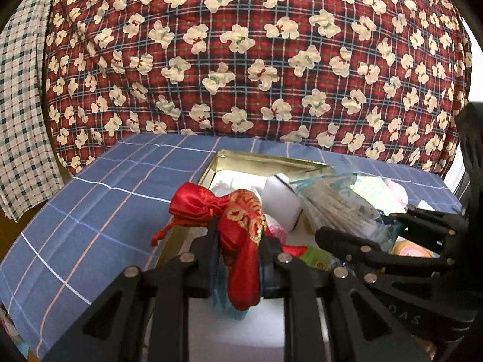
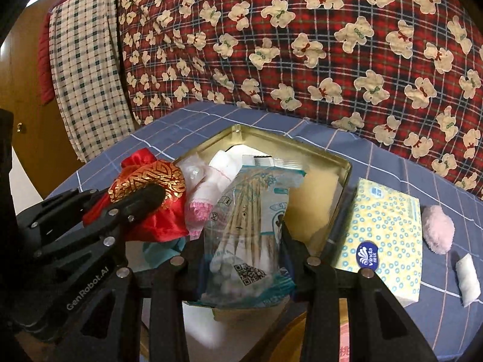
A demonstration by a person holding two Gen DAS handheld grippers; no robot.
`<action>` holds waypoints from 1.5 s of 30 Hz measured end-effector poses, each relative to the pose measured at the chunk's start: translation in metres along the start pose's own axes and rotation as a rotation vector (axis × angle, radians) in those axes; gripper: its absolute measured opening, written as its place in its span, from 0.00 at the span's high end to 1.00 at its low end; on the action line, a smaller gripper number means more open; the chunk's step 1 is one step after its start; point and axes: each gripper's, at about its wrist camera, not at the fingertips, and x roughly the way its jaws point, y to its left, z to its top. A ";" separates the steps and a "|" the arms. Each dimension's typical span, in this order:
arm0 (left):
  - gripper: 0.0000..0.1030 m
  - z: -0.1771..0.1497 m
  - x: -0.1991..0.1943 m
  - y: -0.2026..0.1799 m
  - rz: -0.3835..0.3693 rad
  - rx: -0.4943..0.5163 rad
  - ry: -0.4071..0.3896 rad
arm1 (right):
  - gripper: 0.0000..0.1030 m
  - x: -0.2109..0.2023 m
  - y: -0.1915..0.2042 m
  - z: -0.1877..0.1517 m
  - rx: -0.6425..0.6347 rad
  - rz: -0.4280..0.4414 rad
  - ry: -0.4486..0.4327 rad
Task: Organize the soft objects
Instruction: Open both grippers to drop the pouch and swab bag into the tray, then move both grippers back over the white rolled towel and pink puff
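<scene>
The left gripper (image 1: 238,253) is clenched on a red satin pouch (image 1: 241,241) with gold embroidery, its fingers (image 1: 208,250) pinching the cloth at the middle while the gathered neck flares toward 11 o'clock. The right gripper (image 2: 241,241) grasps a clear packet of cotton swabs (image 2: 247,235), the pads pressed against both sides of the plastic. Both loads hang over the gold tin box (image 2: 332,163), which sits open on the blue checked sheet (image 2: 392,163). In the right wrist view the pouch (image 2: 151,199) lies at 9 o'clock from the packet, with a white and pink cloth bundle (image 2: 208,193) between them inside the tin. At 3 o'clock, just beside the tin, rests a yellow tissue pack (image 2: 389,229); further out lie a pink fluffy puff (image 2: 437,229) and a small white pad (image 2: 468,280). A red plaid quilt (image 2: 332,45) with bears rises at 12 o'clock.
</scene>
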 end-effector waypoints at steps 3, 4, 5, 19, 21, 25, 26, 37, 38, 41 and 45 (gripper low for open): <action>0.81 -0.002 0.001 -0.002 0.002 0.007 0.005 | 0.58 0.000 0.000 -0.001 0.001 0.011 0.001; 0.79 -0.002 0.001 -0.002 0.003 0.006 0.007 | 0.55 -0.001 0.001 -0.001 0.003 0.016 0.001; 0.79 -0.002 0.001 -0.003 0.004 0.008 0.008 | 0.54 0.000 0.000 -0.001 0.005 0.017 0.004; 0.35 0.001 -0.016 0.000 0.057 -0.002 -0.036 | 0.36 -0.032 -0.020 -0.006 0.095 0.022 -0.114; 0.35 0.002 -0.018 -0.003 0.057 -0.003 -0.042 | 0.36 -0.038 -0.025 -0.008 0.104 0.019 -0.128; 0.28 0.004 -0.021 -0.013 0.036 0.001 -0.055 | 0.36 -0.052 -0.038 -0.012 0.114 0.002 -0.160; 0.28 0.004 -0.022 -0.017 0.033 0.005 -0.058 | 0.36 -0.055 -0.041 -0.014 0.111 -0.009 -0.166; 0.07 0.012 -0.021 -0.087 -0.110 0.047 -0.052 | 0.35 -0.089 -0.141 -0.048 0.199 -0.207 -0.186; 0.07 0.012 -0.020 -0.094 -0.129 0.051 -0.045 | 0.35 -0.090 -0.153 -0.052 0.203 -0.249 -0.179; 0.05 0.015 -0.013 -0.120 -0.185 0.068 -0.014 | 0.35 -0.091 -0.195 -0.061 0.231 -0.357 -0.147; 0.03 0.021 -0.005 -0.153 -0.206 0.088 0.000 | 0.35 -0.085 -0.245 -0.070 0.287 -0.419 -0.060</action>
